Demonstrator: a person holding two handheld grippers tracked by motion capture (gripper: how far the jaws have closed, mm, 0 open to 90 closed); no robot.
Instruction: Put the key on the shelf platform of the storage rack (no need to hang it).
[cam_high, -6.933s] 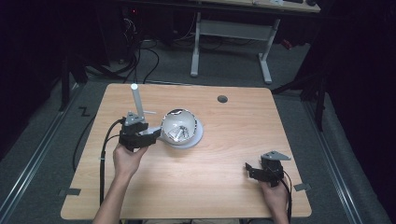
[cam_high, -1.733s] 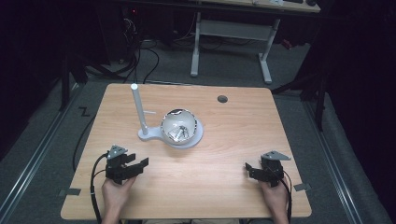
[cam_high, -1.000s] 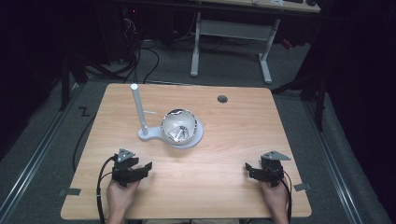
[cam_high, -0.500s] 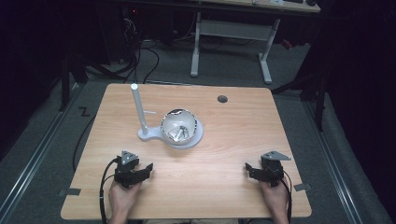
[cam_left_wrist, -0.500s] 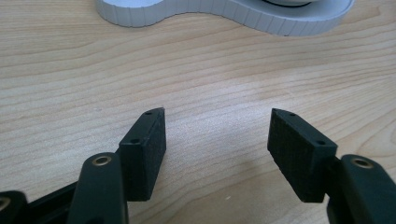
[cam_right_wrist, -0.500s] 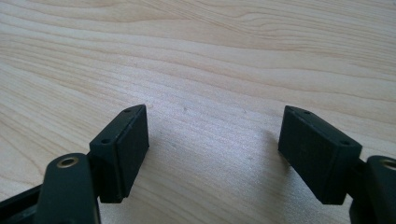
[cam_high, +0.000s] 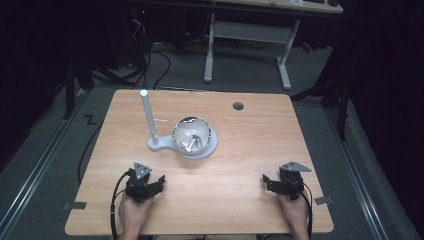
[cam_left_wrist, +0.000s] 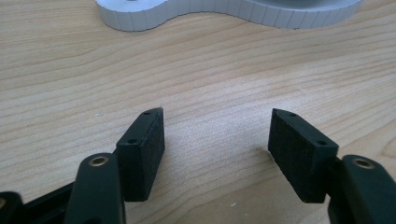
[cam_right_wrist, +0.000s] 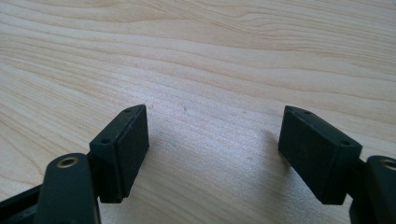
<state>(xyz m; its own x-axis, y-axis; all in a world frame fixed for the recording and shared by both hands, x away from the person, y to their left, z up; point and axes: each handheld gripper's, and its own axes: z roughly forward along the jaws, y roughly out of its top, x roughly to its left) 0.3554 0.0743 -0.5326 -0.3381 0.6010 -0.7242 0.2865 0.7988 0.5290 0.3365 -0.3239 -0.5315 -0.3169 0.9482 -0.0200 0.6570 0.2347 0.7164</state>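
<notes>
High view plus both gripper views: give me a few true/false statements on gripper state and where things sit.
1. The left gripper is open and empty. True.
2. The right gripper is shut on the shiny ball. False: it is open, over bare table.
3. The shiny ball sits on the white base. True.
4. The white post lies flat. False: it stands upright.
5. Both grippers rest near the table's front edge. True.

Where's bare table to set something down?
Free: the near strip between left claw and right claw, and the right half from the bowl to the edge, past the hole. Crowded: around the white stand.
</notes>
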